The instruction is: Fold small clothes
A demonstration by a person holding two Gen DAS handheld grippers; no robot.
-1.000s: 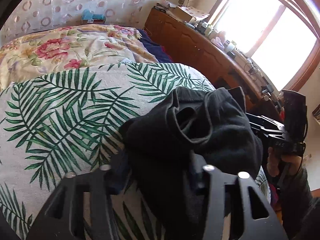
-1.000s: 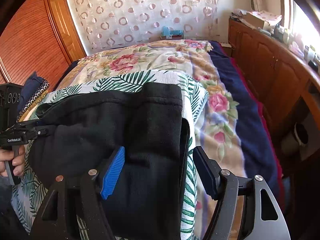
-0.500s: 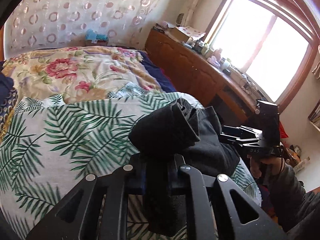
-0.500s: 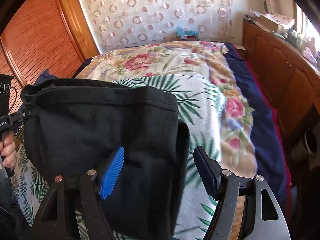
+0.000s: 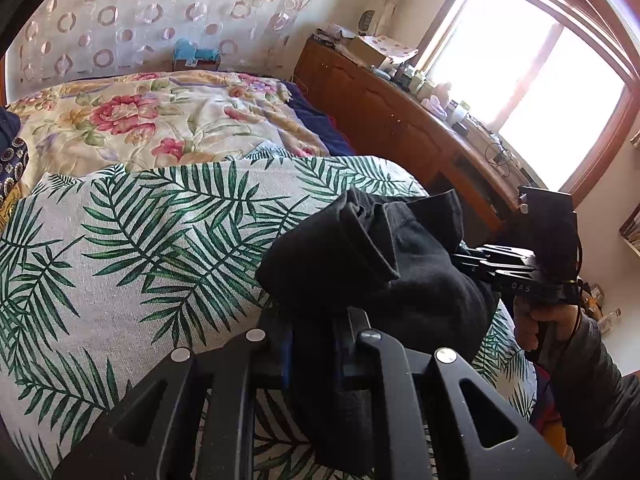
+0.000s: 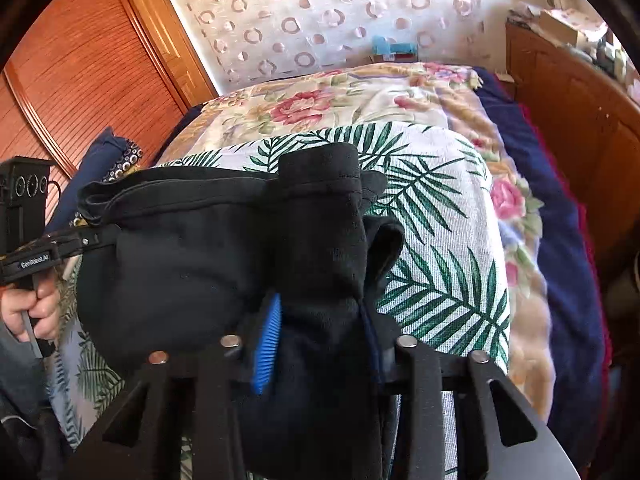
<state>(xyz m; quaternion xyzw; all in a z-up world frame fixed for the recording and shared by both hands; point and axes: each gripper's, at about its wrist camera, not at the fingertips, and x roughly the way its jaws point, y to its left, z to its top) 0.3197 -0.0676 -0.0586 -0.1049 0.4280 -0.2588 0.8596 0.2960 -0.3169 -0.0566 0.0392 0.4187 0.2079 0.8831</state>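
Black fabric fills both wrist views: a small black garment (image 5: 372, 264) is held up over the palm-leaf cloth (image 5: 132, 248), stretched between two hand-held grippers. The left gripper (image 5: 312, 344) is clamped tight on one bunched edge of the garment, its jaws nearly together with only a thin fold pinched between them; a second ago that fabric sat looser in a wider grip, and the bundle lay lower against the palm-leaf cloth. The right gripper (image 6: 324, 340) is closing at this moment, its blue pad (image 6: 266, 344) and the opposite finger already pressing into the garment's other edge; half a second ago the same jaws stood wide apart with the cloth only draped between them. Seen from the right wrist, the garment (image 6: 224, 256) now hangs as a sagging band running from the right gripper across to the left one, where a person's hand (image 6: 34, 308) grips the handle at the picture's left edge. From the left wrist, the other hand (image 5: 552, 320) and a dark sleeve show to the right of the garment. Beyond the palm-leaf cloth lies a floral bedspread (image 5: 152, 120), with a wooden dresser (image 5: 392, 120) to its right under a bright window (image 5: 528, 60).
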